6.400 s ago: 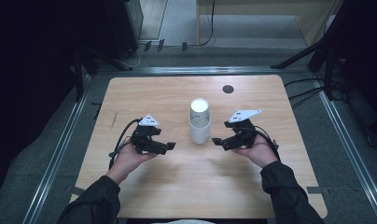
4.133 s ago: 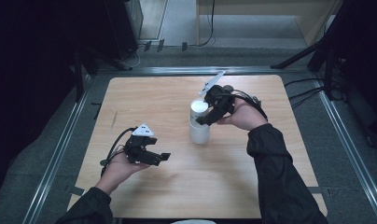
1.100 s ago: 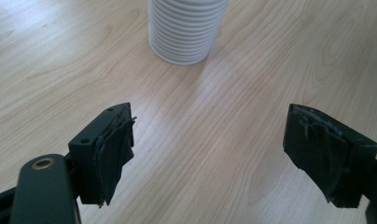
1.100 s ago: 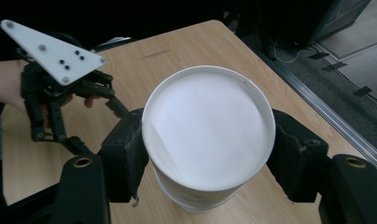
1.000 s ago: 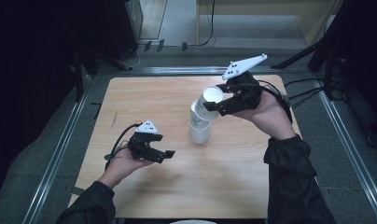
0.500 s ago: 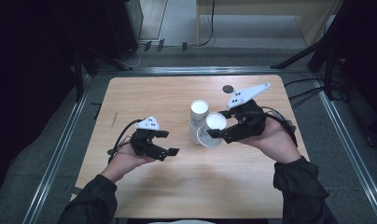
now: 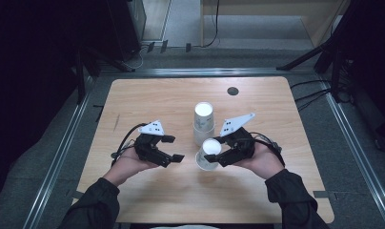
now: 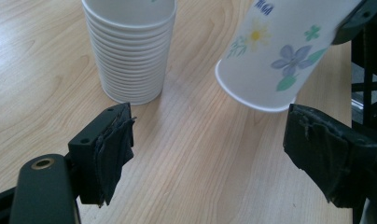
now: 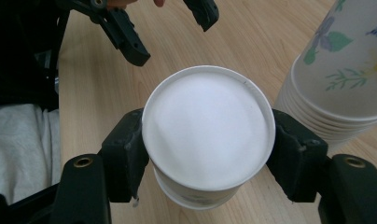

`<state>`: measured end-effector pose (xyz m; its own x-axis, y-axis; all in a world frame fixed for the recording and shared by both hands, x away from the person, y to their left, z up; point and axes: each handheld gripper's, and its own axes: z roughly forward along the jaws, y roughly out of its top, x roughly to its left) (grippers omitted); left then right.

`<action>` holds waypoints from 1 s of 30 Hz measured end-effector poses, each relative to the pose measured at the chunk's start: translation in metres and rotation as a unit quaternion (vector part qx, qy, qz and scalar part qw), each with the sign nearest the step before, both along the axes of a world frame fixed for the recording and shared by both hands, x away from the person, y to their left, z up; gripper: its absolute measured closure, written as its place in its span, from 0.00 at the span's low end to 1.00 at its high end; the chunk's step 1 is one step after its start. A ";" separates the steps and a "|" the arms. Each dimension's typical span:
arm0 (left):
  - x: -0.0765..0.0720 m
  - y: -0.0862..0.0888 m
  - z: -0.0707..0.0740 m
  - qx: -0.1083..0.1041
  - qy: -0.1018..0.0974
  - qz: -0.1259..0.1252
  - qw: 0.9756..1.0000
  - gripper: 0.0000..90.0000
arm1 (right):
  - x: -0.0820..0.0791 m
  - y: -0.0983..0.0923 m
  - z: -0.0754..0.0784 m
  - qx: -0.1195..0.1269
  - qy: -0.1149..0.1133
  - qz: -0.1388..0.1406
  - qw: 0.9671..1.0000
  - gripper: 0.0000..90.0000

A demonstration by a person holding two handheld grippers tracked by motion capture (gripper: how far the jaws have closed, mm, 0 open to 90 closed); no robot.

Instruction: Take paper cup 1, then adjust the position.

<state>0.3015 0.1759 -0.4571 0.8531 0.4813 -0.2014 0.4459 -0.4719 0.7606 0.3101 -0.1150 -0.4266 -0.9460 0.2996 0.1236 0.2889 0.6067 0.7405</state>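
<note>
- High view, nearest first: two dark sleeves come in from the bottom edge, each hand holding a black two-jaw gripper over the light wooden table [image 7: 286,191].
- Left gripper [image 7: 174,149]: jaws apart, nothing between them, aimed toward the cups, parked on the near-left part of the table.
- Right gripper [image 7: 210,155]: jaws clamped on a single white paper cup with flower print [image 7: 208,153], one pad each side just under the rim. Cup is inverted, white base up, mouth down and low over the table, slightly tilted; contact with the wood can't be confirmed.
- Just beyond it, touching or nearly so: white inverted stack of nested paper cups [image 7: 203,122], mid-table. Farther back, a small dark round disc [image 7: 233,90] near the far edge.
- Risks: the thin cup wall could buckle under the squeeze; a tilted rim could land on one edge and tip over on release; the gripper sits close enough to the stack to nudge or topple it.
- Left gripper view gives what the overhead doesn't: the stack's ribbed rims, the tilt and the blue and yellow flower print on the held cup.
- Right gripper view confirms both pads pressing the cup wall, and shows the open left jaws opposite.
</note>
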 end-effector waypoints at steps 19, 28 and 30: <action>-0.007 -0.008 -0.005 -0.020 0.008 -0.038 0.999 0.15 | 0.011 0.009 -0.021 0.057 -0.001 0.024 0.998 0.39; -0.009 -0.012 -0.007 -0.021 0.007 -0.044 0.999 0.15 | 0.011 0.015 -0.019 0.084 0.011 0.041 0.996 0.39; -0.009 -0.014 -0.009 -0.021 0.009 -0.048 0.999 0.15 | 0.010 0.017 -0.018 0.085 0.013 0.046 0.995 0.39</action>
